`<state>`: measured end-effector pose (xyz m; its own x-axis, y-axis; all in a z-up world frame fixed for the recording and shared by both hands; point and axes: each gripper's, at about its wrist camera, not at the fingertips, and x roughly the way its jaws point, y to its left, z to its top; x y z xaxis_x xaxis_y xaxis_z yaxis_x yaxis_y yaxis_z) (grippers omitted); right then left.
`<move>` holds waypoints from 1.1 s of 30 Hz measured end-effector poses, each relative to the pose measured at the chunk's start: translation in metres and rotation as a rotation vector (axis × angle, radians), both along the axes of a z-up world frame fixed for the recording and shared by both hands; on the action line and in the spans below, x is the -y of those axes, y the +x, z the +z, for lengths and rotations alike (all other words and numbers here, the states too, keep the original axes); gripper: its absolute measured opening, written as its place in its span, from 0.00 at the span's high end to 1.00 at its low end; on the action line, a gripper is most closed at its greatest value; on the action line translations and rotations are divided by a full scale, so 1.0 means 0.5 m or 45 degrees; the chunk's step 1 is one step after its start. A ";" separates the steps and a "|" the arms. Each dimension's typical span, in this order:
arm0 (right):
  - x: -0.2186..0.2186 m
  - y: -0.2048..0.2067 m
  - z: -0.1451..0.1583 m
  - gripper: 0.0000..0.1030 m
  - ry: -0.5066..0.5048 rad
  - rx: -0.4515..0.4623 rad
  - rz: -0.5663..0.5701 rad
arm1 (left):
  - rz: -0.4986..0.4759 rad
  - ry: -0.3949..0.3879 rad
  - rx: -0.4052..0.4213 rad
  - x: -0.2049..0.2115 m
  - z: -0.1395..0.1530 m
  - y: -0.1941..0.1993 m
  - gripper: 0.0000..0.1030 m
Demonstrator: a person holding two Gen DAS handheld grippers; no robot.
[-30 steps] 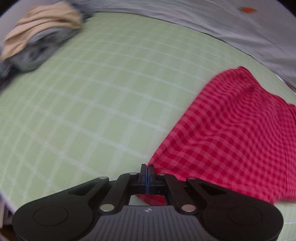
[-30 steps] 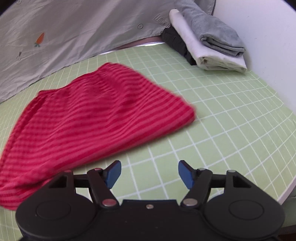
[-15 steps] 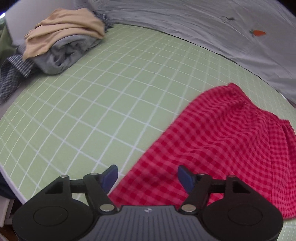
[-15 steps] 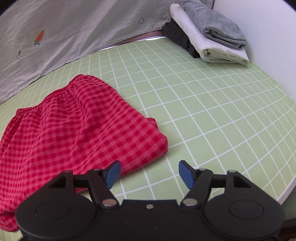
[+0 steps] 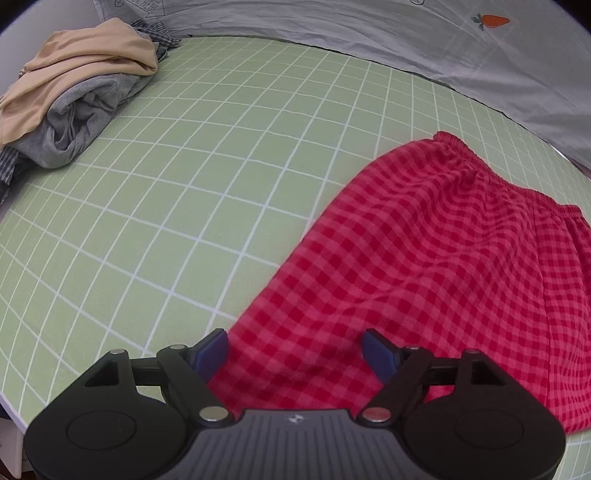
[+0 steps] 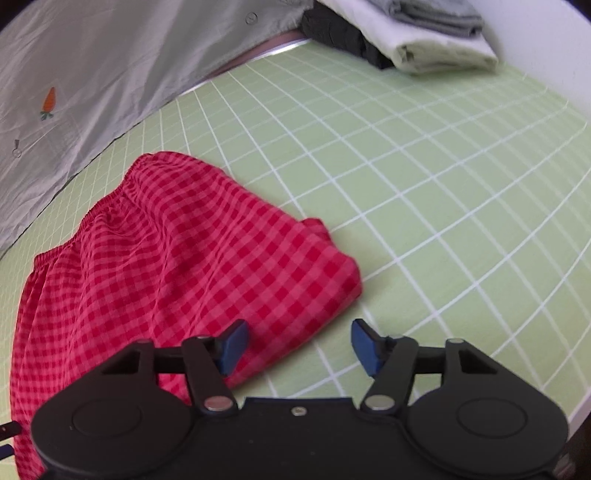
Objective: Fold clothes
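Note:
Red checked shorts [image 5: 436, 266] lie flat on the green gridded mat [image 5: 207, 192], waistband toward the far side. My left gripper [image 5: 297, 352] is open and empty, just above the shorts' near left edge. In the right wrist view the shorts [image 6: 177, 266] lie left of centre on the mat [image 6: 424, 192]. My right gripper [image 6: 299, 343] is open and empty, at the near right corner of the shorts, its left fingertip [image 6: 232, 341] over the cloth.
A loose heap of beige and grey clothes [image 5: 77, 92] lies at the mat's far left. A folded stack of grey, white and black clothes [image 6: 406, 33] sits at the far right by a white wall. A grey carrot-print sheet [image 6: 92, 74] runs along the back.
My left gripper was shut on the shorts' edge a second ago; it has opened and let go. The shorts have settled flat. Both grippers have drawn closer over the shorts' near edge.

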<state>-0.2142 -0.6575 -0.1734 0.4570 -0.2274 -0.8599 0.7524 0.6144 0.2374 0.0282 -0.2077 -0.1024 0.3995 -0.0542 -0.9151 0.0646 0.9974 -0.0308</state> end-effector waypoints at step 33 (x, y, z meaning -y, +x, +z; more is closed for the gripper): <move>0.052 0.263 0.037 0.65 -0.024 0.204 0.289 | 0.004 0.062 -0.049 0.066 -0.048 0.085 0.05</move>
